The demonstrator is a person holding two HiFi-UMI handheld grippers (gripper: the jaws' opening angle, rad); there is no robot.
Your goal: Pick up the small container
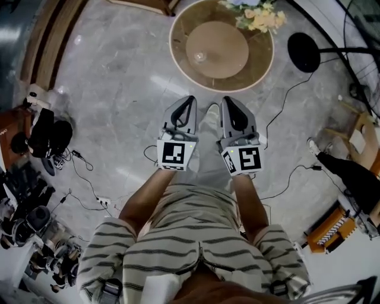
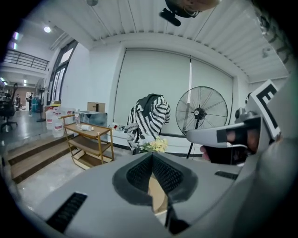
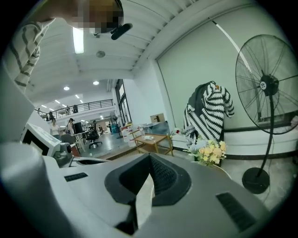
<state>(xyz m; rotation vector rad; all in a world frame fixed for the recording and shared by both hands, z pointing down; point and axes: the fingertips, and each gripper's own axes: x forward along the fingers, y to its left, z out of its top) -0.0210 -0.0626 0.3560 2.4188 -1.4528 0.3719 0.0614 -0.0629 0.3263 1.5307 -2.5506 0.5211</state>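
Your left gripper (image 1: 190,100) is closed and empty, jaw tips together in the left gripper view. Your right gripper (image 1: 226,100) is the same, tips met with nothing between them. Both are held side by side, near each other, over the grey marbled floor (image 1: 119,77) and pointing at the far round glass-topped counter with a tan rim (image 1: 173,50). The only candidate for the small container (image 1: 200,57) is a small, clear, rounded thing on the counter, left of centre on the brown inner disc; it is too small to tell more. It lies beyond both grippers, untouched. A yellow-and-white flower bunch (image 1: 258,16) sits at the counter's far right edge. A black round fan base (image 1: 304,51) stands on the floor right of the counter. A black-and-white striped garment (image 2: 151,116) hangs further back, with a wooden shelf trolley (image 2: 88,144) to its left.
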